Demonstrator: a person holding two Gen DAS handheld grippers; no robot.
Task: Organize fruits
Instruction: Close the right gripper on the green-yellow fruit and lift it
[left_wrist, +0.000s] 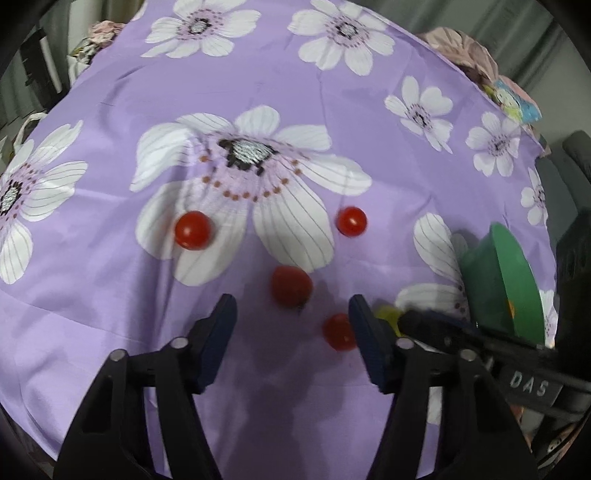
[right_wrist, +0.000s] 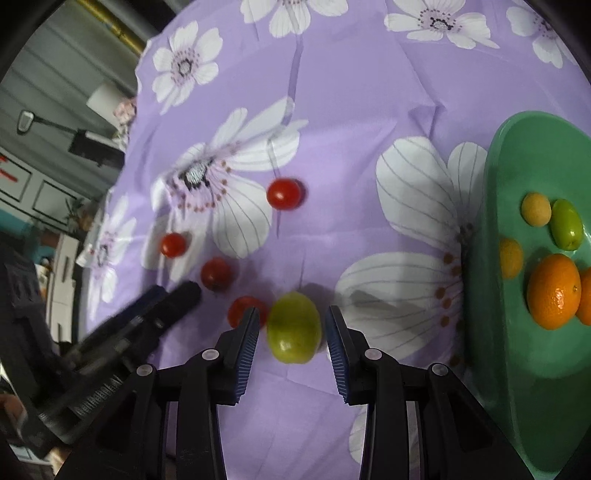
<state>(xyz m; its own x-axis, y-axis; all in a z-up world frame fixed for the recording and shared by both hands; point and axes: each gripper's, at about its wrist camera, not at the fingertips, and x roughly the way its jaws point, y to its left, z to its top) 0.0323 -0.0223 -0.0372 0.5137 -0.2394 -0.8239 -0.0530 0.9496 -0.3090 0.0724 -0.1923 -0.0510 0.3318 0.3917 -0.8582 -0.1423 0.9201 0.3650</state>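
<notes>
Tomatoes (left_wrist: 291, 286) (four) dot floral cloth (left_wrist: 295, 92).

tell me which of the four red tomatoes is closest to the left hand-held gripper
The red tomato tucked against the inner side of the left hand-held gripper's right finger. The other three lie farther out on the purple cloth, clear of both fingers.

A lilac cloth (left_wrist: 295, 92) printed with big white flowers covers the table. Beyond its far edge, at eleven and one o'clock in the left view, lie crumpled patterned fabrics (left_wrist: 476, 55). A grey curtain (left_wrist: 546, 55) hangs at two o'clock. In the right view, at nine to eleven o'clock, stand a grey panelled wall (right_wrist: 48, 103) and a brass pole (right_wrist: 110, 26).
</notes>
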